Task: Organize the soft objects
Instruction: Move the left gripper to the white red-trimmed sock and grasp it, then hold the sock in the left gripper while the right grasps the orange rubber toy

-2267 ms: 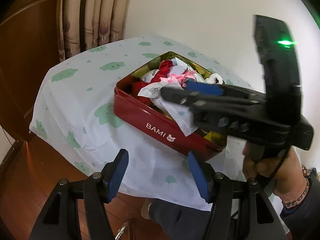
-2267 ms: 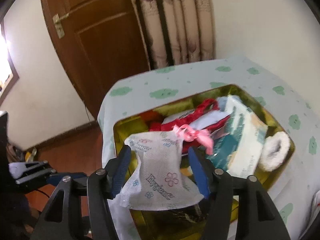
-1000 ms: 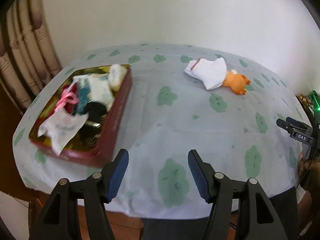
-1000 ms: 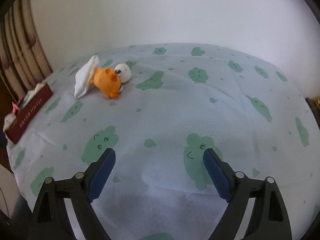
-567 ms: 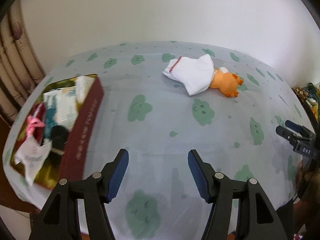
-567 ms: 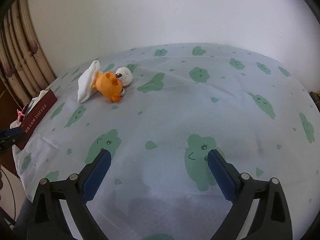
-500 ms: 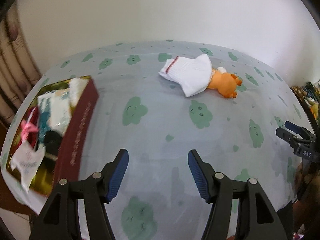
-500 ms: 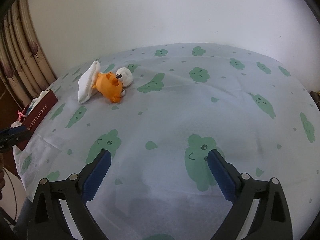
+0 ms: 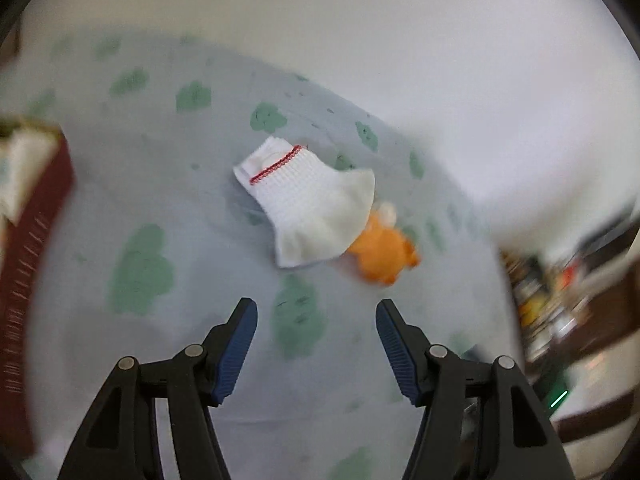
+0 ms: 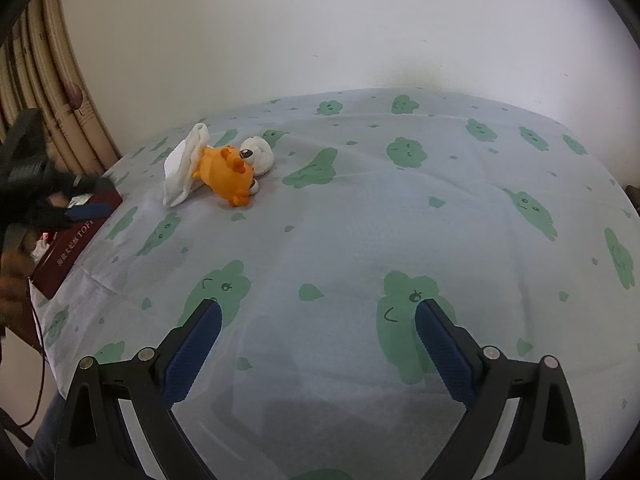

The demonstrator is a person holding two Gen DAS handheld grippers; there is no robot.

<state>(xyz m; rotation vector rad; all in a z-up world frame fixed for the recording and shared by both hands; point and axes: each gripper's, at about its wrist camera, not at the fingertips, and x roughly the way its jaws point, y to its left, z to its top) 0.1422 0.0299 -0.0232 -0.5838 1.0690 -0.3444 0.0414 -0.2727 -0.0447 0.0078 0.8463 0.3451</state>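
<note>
A white sock point(image 9: 310, 210) with a red stripe lies on the cloud-print tablecloth point(image 9: 180, 280), partly over an orange plush toy point(image 9: 382, 254). My left gripper point(image 9: 314, 312) hangs open and empty just short of them. In the right wrist view the sock point(image 10: 182, 166) and orange toy point(image 10: 226, 178) lie at the far left, well away from my right gripper point(image 10: 316, 314), which stands wide open over bare cloth with nothing between its fingers. The left gripper point(image 10: 90, 210) shows there at the left edge, blurred. The red tin point(image 10: 76, 236) sits at the table's left end.
The red tin point(image 9: 34, 216) holds several soft items at the left edge of the left wrist view. A plain wall runs behind the table and curtains point(image 10: 52, 96) hang at the left. Blurred clutter point(image 9: 560, 300) shows past the table's right edge.
The left gripper has swung away from the tin and closer to the sock and toy, its view rolled. The right gripper has opened slightly and stayed in place.
</note>
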